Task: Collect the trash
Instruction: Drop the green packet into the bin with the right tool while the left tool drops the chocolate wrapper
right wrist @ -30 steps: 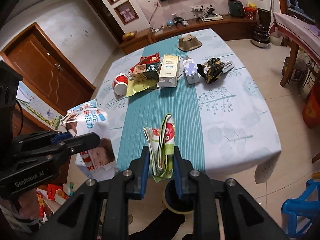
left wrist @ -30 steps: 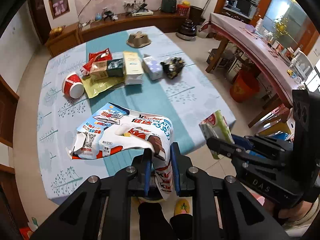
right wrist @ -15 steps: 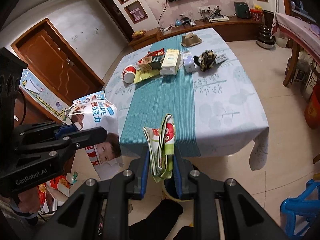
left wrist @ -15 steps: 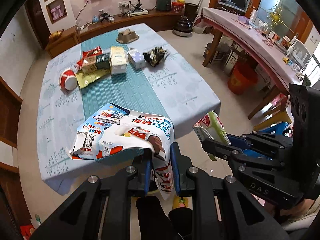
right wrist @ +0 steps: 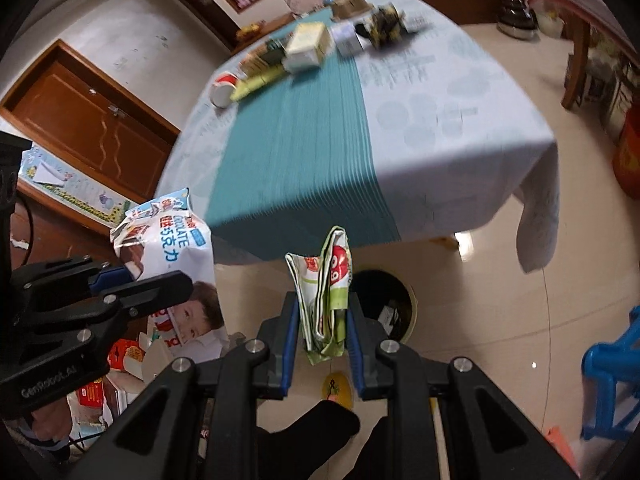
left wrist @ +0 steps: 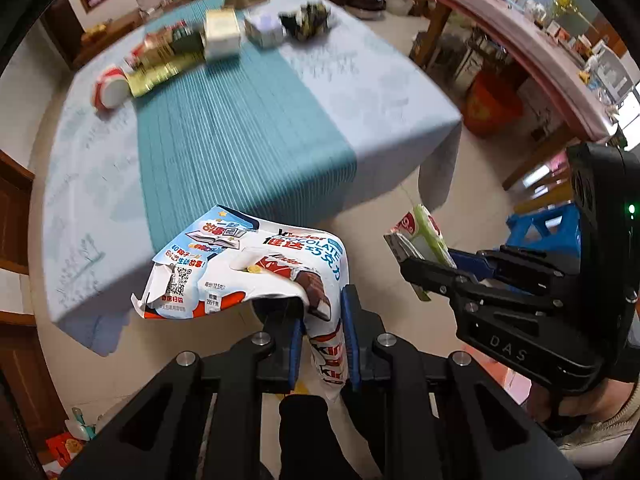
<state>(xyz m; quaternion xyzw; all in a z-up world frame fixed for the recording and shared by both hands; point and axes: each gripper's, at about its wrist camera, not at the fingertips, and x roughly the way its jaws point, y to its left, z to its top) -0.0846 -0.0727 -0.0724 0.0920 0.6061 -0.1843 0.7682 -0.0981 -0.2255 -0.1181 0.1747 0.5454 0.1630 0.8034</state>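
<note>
My left gripper (left wrist: 320, 316) is shut on a white and blue Kinder chocolate wrapper (left wrist: 244, 264), which curls up and left over the fingers. My right gripper (right wrist: 322, 312) is shut on a folded green and white wrapper (right wrist: 326, 280) with red print. Each gripper shows in the other's view: the right gripper (left wrist: 404, 264) at the right, the left gripper (right wrist: 160, 280) at the left with the Kinder wrapper (right wrist: 172, 240). Both hang past the near edge of the table (right wrist: 440, 120), above the floor. A dark round bin (right wrist: 388, 304) stands on the floor just beyond the right gripper.
More trash lies at the table's far end: a red and white cup (left wrist: 108, 90), a yellow pack (left wrist: 160, 74), a cream carton (left wrist: 222, 36), a small white box (left wrist: 264, 28), a dark crumpled wrapper (left wrist: 308, 20). An orange bucket (left wrist: 492, 104) and blue stool (right wrist: 612, 368) stand on the floor.
Both grippers have drawn back from the table and sunk, tilting down toward the floor. The table now sits farther up in both views and the bin has come into sight. Both grips are unchanged.
</note>
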